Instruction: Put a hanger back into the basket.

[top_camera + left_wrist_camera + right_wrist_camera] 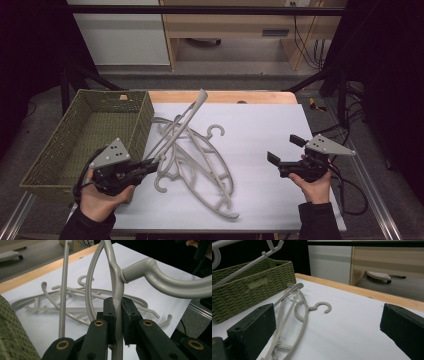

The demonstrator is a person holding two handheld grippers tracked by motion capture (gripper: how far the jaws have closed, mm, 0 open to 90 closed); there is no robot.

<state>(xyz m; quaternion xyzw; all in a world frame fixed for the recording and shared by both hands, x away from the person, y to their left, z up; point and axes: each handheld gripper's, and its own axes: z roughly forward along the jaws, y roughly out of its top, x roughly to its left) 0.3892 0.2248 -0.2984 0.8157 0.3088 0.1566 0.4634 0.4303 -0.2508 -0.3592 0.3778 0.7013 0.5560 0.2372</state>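
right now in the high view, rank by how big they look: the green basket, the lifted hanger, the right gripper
1. green basket, the largest.
2. lifted hanger, long and thin, clamped in the left gripper.
3. right gripper, the smallest.
The hanger is raised toward the camera, so it may look bigger than it is.

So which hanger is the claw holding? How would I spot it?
Find the green basket on the left of the white table. Beside it lies a pile of grey hangers. The held hanger is the one tilted up off the pile, its lower end pinched in the left claw and its top end in the air.
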